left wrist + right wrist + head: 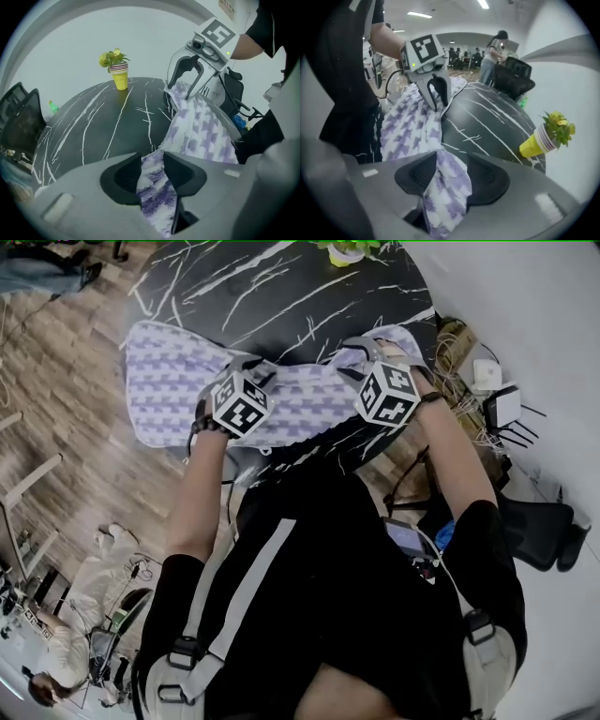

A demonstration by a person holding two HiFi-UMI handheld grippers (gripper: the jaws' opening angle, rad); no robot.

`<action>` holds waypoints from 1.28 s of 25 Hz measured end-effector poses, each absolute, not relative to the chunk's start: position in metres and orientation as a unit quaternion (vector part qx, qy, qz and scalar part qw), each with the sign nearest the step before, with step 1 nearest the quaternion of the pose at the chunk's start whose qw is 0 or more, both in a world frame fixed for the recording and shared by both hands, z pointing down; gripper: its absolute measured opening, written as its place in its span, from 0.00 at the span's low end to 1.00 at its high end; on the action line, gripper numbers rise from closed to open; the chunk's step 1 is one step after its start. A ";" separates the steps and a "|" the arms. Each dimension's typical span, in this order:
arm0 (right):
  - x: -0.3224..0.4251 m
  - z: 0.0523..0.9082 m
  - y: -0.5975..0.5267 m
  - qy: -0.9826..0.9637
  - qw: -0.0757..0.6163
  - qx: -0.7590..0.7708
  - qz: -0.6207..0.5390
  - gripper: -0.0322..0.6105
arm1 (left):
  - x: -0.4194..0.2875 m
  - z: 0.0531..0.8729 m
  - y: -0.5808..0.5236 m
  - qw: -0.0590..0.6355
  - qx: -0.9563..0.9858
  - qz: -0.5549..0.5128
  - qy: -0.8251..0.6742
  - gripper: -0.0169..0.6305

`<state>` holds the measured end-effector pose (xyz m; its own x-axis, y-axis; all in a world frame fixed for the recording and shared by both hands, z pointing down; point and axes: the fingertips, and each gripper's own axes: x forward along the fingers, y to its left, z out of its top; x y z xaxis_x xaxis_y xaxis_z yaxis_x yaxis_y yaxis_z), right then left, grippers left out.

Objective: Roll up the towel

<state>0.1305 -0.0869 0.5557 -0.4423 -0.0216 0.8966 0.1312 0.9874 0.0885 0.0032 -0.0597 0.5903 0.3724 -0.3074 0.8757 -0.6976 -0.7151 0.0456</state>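
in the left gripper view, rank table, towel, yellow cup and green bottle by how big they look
1. table
2. towel, though nearness to the camera inflates it
3. yellow cup
4. green bottle

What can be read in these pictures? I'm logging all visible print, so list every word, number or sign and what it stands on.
No text here can be read.
Left marker cube and right marker cube: black-and-white square patterns only, no letters.
Wall sign: reddish print, too small and blurred to read.
Small screen at the person's waist: too blurred to read.
Yellow cup: stripes only, no words.
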 end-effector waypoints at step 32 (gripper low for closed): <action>0.122 0.536 -0.181 -0.857 0.473 0.127 -0.161 0.13 | -0.023 0.563 -0.154 0.192 0.788 0.400 -0.427 0.09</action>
